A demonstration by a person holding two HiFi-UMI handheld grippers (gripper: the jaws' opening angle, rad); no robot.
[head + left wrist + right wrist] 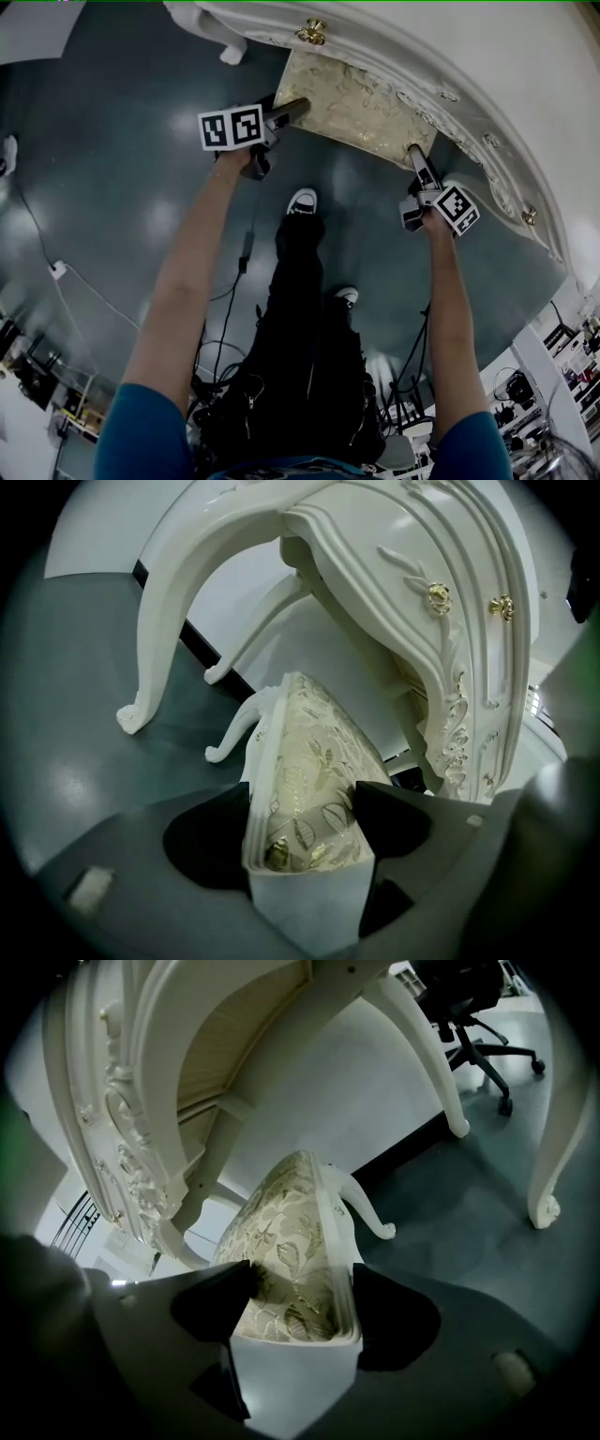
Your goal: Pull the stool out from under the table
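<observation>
Black jaws: left gripper point(302, 808) and right gripper point(295, 1283) each clamped on a front corner of the stool point(352, 108) seat.
Stool: partly under the table point(487, 56), front edge out.
Risk: cushion point(314, 761) may slip from the jaws; uneven pull could swing a stool leg point(230, 738) into a table leg point(157, 658).

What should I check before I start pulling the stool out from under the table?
1. Left claw on a front corner of the stool: ok, the seat is between its jaws and both touch it.
2. Right claw on the other front corner: ok, same contact.
3. Grip firm enough to drag: cannot tell.
4. Seat clear of the table: ok, it sits below the carved edge, apart.
5. Pull path: not ok, a shoe stands close in front of the stool; step back first.
</observation>
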